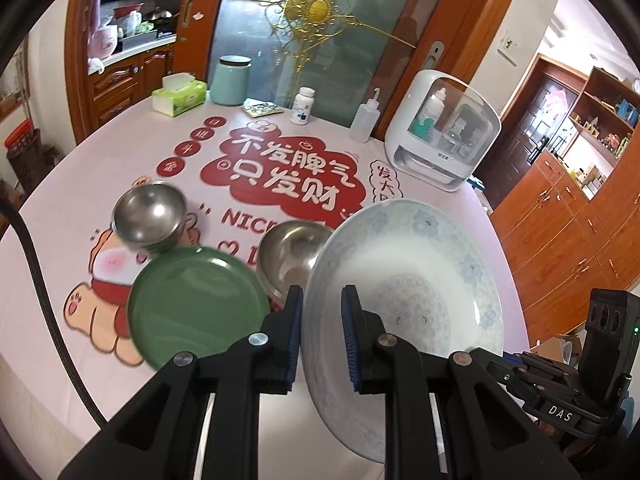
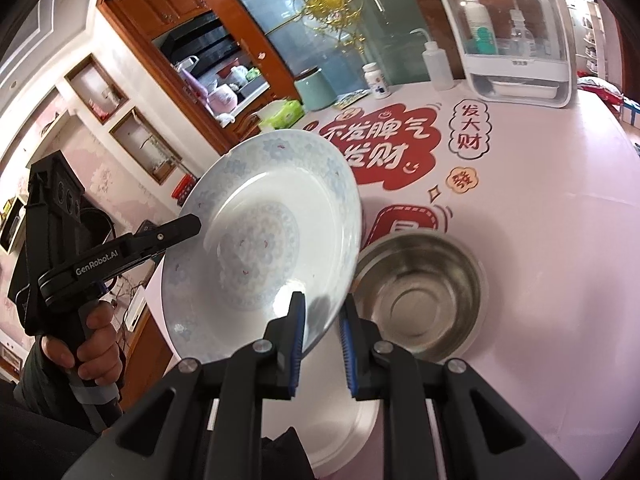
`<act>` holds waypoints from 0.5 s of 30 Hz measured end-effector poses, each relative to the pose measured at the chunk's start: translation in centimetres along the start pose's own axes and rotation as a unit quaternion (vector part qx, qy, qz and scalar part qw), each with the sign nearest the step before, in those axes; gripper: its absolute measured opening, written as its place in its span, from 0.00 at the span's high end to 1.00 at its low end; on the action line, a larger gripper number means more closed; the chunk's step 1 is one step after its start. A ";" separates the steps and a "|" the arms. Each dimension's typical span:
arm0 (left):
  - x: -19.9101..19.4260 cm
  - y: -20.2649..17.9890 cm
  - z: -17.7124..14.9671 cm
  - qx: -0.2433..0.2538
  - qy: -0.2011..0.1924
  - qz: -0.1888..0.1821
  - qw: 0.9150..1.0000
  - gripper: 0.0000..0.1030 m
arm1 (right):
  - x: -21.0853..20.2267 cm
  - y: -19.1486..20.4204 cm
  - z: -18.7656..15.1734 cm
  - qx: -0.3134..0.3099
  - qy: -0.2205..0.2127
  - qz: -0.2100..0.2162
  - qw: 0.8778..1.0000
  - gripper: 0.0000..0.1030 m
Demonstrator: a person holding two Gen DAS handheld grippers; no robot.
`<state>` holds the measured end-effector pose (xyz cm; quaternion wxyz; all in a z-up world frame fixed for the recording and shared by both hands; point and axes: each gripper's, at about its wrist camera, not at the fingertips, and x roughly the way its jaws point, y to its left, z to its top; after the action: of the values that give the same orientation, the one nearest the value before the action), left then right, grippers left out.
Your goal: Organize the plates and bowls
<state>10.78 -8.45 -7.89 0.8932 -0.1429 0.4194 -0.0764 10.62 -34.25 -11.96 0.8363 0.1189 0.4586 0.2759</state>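
A white plate with a pale blue flower pattern [image 1: 408, 276] hangs tilted above the pink table, held by both grippers. My left gripper [image 1: 322, 300] is shut on its near rim. My right gripper [image 2: 322, 307] is shut on the opposite rim of the same plate [image 2: 256, 224]. In the right wrist view the left gripper's finger [image 2: 188, 227] reaches onto the plate's left edge, with a hand [image 2: 96, 344] on its handle. On the table lie a green plate [image 1: 196, 304], two steel bowls [image 1: 150, 212] [image 1: 292, 252], a larger steel bowl [image 2: 420, 292] and a plain white plate [image 2: 344, 432].
Along the table's far edge stand a tissue box [image 1: 180, 98], a teal canister [image 1: 231, 80], a white pill bottle [image 1: 304, 106], a squeeze bottle [image 1: 364, 120] and a white case with a clear lid [image 1: 444, 132]. Wooden cabinets [image 1: 580, 232] stand to the right.
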 end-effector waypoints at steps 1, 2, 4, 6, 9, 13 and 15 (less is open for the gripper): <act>-0.2 0.2 -0.3 -0.002 0.001 0.001 1.000 0.83 | 0.1 0.2 -0.2 -0.001 0.003 0.000 1.000 0.84; -0.5 0.4 -0.8 -0.005 0.004 0.003 1.000 0.83 | 0.1 0.4 -0.6 -0.002 0.007 0.000 1.000 0.84; -0.8 0.8 -1.5 -0.008 0.009 0.006 1.000 0.83 | 0.3 0.8 -1.2 -0.002 0.015 0.001 1.000 0.84; -1.1 1.1 -2.3 -0.010 0.013 0.009 1.000 0.83 | 0.4 1.1 -1.9 -0.004 0.023 0.001 1.000 0.84; -1.6 1.4 -3.4 -0.011 0.020 0.012 1.000 0.83 | 0.6 1.6 -3.0 -0.005 0.035 0.000 0.999 0.84; -1.9 1.9 -4.8 -0.015 0.030 0.016 0.999 0.83 | 0.8 2.1 -4.3 -0.007 0.050 -0.003 0.999 0.84; -1.9 2.3 -5.6 -0.017 0.038 0.018 0.999 0.83 | 1.0 2.3 -5.0 -0.005 0.058 -0.004 0.998 0.84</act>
<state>5.31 -6.87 -10.65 0.8752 -0.1472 0.4571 -0.0590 6.07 -32.09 -14.36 0.8101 0.0966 0.5051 0.2817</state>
